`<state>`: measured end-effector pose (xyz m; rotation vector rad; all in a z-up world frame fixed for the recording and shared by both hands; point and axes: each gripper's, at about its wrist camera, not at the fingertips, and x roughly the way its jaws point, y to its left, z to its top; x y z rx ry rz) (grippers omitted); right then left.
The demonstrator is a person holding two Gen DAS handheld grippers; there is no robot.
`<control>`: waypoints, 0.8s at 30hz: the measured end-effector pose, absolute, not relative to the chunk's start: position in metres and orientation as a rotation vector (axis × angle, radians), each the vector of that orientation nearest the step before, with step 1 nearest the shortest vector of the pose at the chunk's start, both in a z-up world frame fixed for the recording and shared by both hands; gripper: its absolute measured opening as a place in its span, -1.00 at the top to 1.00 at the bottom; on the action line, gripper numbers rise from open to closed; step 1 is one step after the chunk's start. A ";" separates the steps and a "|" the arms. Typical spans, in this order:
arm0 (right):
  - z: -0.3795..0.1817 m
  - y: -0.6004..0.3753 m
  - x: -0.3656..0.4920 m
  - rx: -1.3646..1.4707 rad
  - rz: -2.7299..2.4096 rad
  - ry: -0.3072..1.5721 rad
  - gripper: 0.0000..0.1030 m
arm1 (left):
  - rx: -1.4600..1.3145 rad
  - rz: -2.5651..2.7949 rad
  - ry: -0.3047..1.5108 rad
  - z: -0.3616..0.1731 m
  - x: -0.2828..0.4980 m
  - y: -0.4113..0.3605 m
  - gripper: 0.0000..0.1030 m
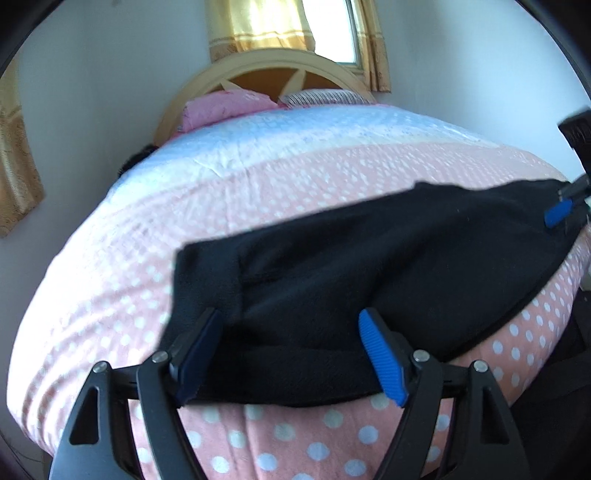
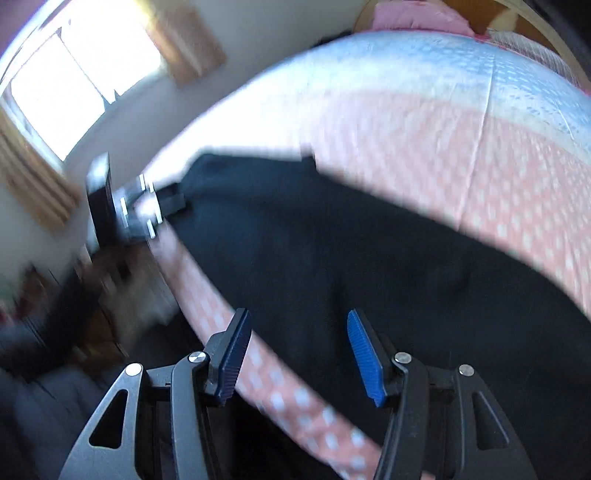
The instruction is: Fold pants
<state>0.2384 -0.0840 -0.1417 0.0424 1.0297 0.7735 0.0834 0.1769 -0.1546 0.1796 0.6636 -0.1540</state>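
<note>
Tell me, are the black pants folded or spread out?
Folded at least once: the black pants lie doubled on the bed, a layered edge showing.

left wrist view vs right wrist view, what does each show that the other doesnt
Only the left wrist view shows the gold curtain above the headboard and the left tongs open over the near edge of the black pants. Only the right wrist view shows a bright side window and the open right tongs. Both share the pants on the pink dotted quilt.
</note>
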 end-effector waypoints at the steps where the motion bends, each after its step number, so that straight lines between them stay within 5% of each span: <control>1: -0.136 -0.082 0.250 0.091 0.778 1.013 -0.09 | 0.168 -0.147 0.639 -0.149 0.083 0.180 -0.54; 11: -0.180 -0.032 0.377 0.498 0.724 1.134 0.16 | 0.085 -0.051 0.693 -0.164 0.122 0.211 -0.56; 15: -0.203 -0.003 0.392 0.518 0.733 1.220 0.87 | 0.057 -0.056 0.695 -0.166 0.125 0.215 -0.63; 24: -0.198 0.001 0.387 0.429 0.671 1.152 0.89 | 0.037 -0.041 0.688 -0.167 0.120 0.217 -0.68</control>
